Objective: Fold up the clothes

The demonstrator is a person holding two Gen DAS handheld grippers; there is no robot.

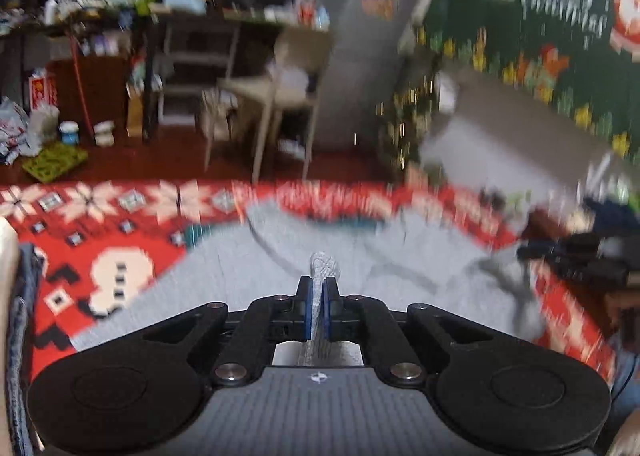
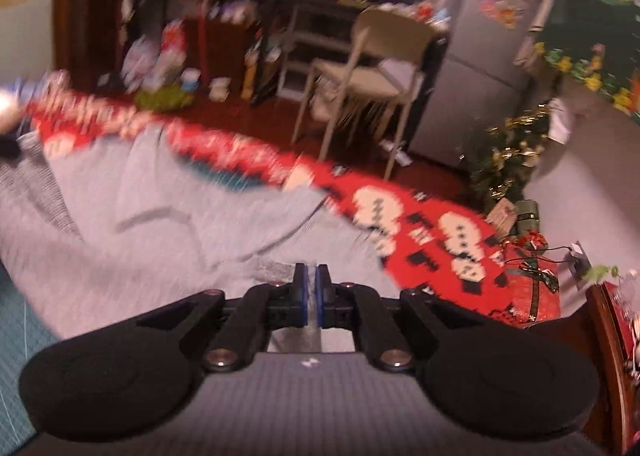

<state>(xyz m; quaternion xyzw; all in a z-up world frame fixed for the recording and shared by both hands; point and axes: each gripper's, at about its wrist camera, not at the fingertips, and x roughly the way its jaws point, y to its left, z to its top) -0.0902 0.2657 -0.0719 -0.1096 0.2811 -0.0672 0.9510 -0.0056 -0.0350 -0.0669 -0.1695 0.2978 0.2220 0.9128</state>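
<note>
Here the soft, light grey knit garment lies spread on the red snowman-patterned cloth; limp, it will sag, so the edge suits gripping. Left tool and right tool each pinch its fabric.

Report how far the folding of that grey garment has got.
Done: the grey garment lies spread on the red patterned cloth, and both edges are gripped. In hand: the left gripper and right gripper have their jaws shut on pinches of grey fabric. Left: no finished fold shows; the garment is still loose and creased, so the folding itself remains.
</note>
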